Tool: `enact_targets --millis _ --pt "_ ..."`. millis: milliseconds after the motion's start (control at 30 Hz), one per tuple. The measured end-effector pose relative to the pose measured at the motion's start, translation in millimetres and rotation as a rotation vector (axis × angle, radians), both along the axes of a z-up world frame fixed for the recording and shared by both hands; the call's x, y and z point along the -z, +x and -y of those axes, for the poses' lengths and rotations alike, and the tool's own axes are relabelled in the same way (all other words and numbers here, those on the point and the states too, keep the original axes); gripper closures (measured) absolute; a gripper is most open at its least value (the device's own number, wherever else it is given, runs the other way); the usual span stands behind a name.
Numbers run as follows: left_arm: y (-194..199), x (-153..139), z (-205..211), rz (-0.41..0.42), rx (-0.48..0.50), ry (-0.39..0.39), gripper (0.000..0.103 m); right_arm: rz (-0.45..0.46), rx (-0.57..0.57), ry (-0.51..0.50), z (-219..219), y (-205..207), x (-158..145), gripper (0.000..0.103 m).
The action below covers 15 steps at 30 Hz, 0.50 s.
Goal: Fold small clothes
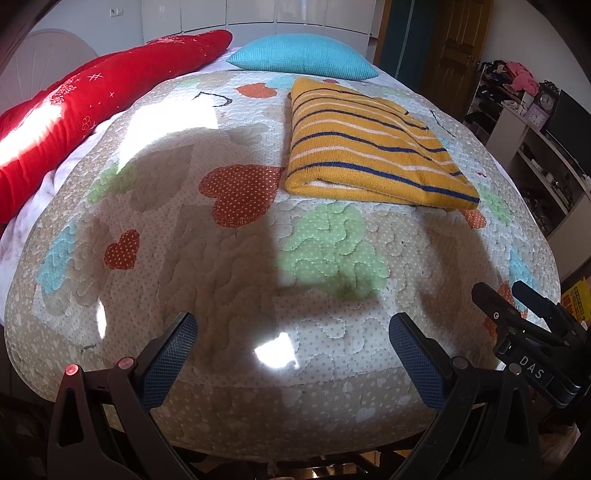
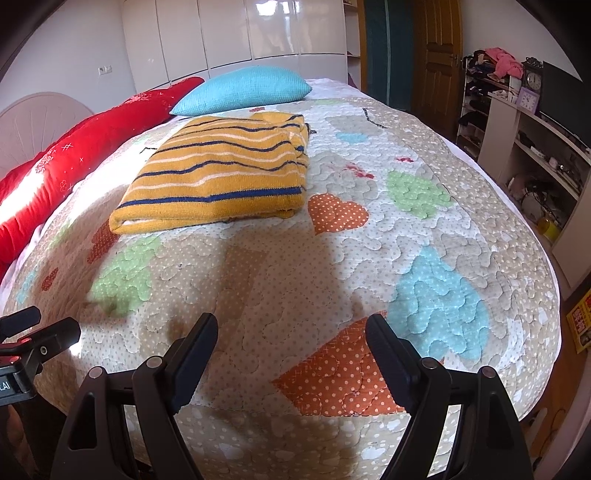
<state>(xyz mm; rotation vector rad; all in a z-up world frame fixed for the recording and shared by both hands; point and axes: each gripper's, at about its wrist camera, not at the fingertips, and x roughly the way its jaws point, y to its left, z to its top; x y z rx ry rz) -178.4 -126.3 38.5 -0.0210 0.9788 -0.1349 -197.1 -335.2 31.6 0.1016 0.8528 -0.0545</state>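
Folded striped sweater (image 1: 373, 147) lies flat, long axis toward the pillow (image 1: 303, 59); both tongs (image 1: 291, 343) (image 2: 291, 347) wide, empty

This is a bedroom in a home. A bed (image 2: 480, 229) covered by a quilted patchwork spread with hearts fills the near view, with a teal pillow (image 2: 243, 88) and a long red cushion (image 2: 85, 147) at its far end. Glossy white wardrobe doors (image 2: 229, 33) line the far wall beside a wooden door (image 2: 439, 62). On the right, open shelves (image 2: 532, 147) hold clocks, clothes and clutter.
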Motion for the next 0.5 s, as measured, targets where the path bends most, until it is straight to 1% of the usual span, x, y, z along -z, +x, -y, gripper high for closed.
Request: enact_targets --millis 500 --pt "0.4 6.7 1.6 -0.028 0.01 -0.004 0.0 -0.011 0.004 0.004 -0.6 -0.5 4.3 0.017"
